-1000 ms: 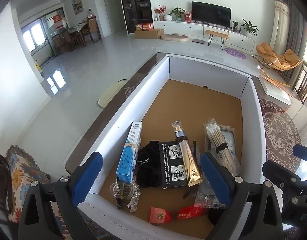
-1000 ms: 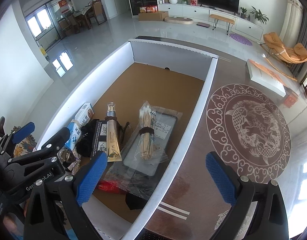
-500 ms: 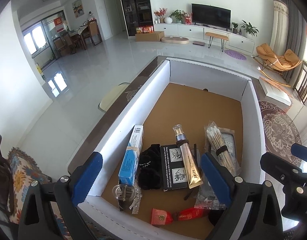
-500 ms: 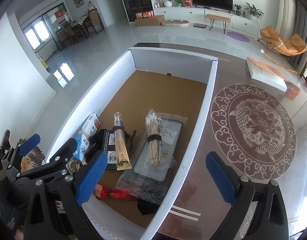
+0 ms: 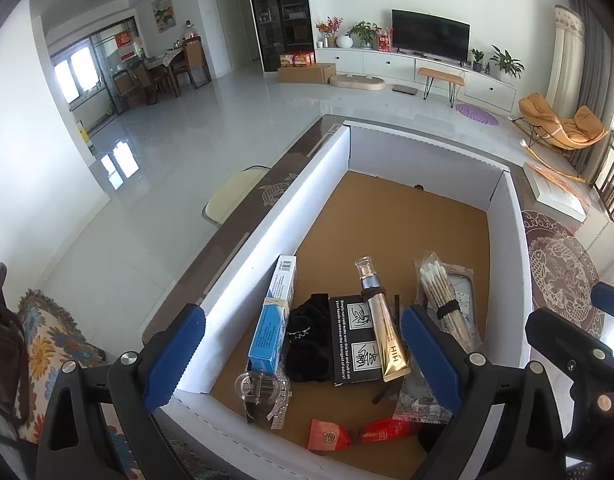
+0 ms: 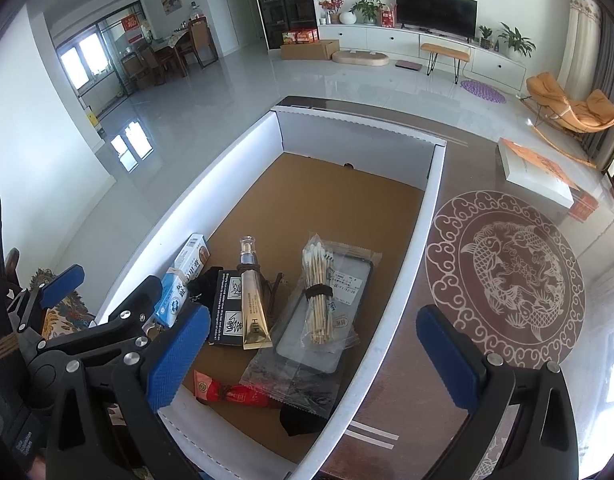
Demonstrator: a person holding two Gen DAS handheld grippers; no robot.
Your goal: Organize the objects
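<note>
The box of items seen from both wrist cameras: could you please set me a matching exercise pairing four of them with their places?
Things:
1. gold tube
2. cotton swab bundle
3. blue carton
4. red packet

Places:
A. along the box's left wall
B. nearest the box's near wall
C. lying on the black card
D. on a clear plastic bag, toward the right wall

Pairs: 1-C, 2-D, 3-A, 4-B
</note>
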